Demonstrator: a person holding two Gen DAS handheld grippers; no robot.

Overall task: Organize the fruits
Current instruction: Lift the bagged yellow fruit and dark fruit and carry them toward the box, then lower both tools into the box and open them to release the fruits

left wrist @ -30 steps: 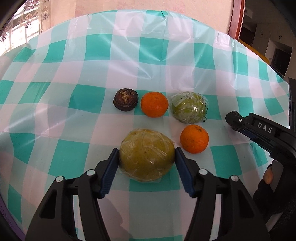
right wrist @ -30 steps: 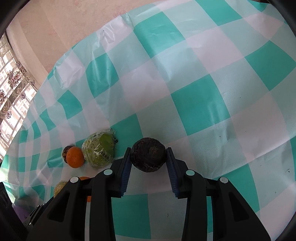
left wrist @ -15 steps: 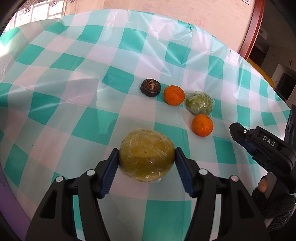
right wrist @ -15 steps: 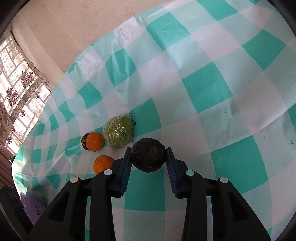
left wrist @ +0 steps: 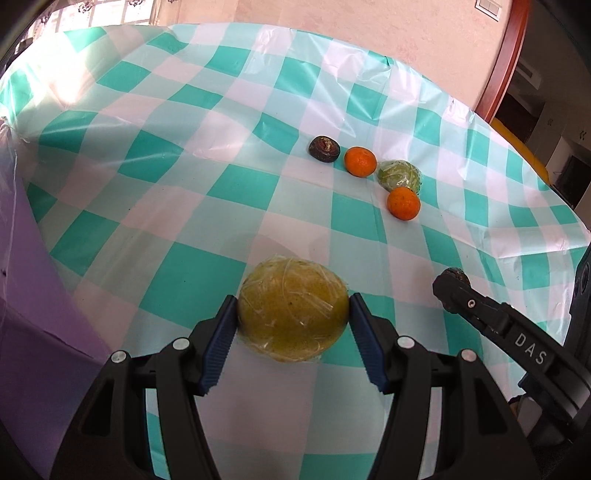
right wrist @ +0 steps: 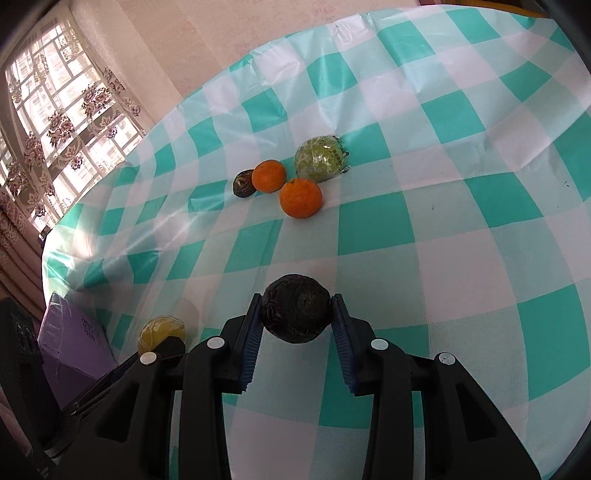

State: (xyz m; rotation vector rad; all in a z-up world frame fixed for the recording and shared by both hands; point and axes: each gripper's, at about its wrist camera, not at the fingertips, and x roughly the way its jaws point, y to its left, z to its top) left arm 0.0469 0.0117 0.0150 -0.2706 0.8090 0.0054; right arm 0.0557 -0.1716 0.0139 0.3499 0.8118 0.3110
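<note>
My left gripper (left wrist: 291,325) is shut on a yellow-green fruit wrapped in plastic film (left wrist: 293,309) and holds it above the checked tablecloth (left wrist: 184,184); the fruit also shows in the right wrist view (right wrist: 159,330). My right gripper (right wrist: 296,314) is shut on a dark wrinkled fruit (right wrist: 295,314), also lifted. On the cloth lie another dark fruit (left wrist: 324,148), two oranges (left wrist: 360,161) (left wrist: 403,203) and a wrapped green fruit (left wrist: 399,175), close together. The right gripper also shows at the right of the left wrist view (left wrist: 452,286).
A purple box (right wrist: 74,343) sits at the table's left edge. A window with patterned curtains (right wrist: 55,110) is at the far left. The table's far edge meets a pink wall (left wrist: 332,18); a door frame (left wrist: 502,55) stands at the right.
Both grippers have risen and pulled back from the group of fruits, each still holding its fruit. The fruits on the cloth now look smaller and farther off.
</note>
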